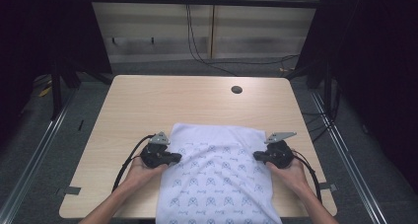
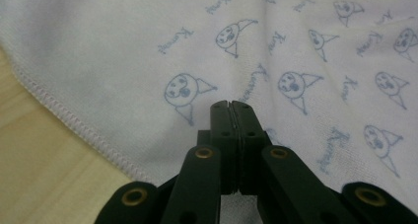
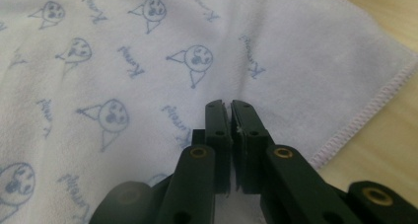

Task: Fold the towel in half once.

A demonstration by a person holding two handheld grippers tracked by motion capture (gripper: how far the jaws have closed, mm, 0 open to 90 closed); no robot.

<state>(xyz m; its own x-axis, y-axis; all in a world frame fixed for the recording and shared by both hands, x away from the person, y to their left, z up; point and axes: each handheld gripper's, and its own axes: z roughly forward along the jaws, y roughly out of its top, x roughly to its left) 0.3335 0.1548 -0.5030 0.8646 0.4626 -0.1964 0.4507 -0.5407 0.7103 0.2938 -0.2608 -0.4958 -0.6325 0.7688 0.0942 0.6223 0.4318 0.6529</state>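
A white cloth printed with small blue faces and script lies on the near half of the wooden table and hangs over its front edge. My left gripper rests at the cloth's left edge, pointing inward. In the left gripper view the left gripper is shut over the cloth, with no fabric visibly pinched. My right gripper sits at the cloth's right edge, facing the left one. In the right gripper view the right gripper is shut above the cloth, near its stitched hem.
A round dark cable hole sits in the far part of the tabletop. Black cables hang down the wall behind the table. Dark frame posts stand at both sides. Bare wood shows beside the cloth's hem.
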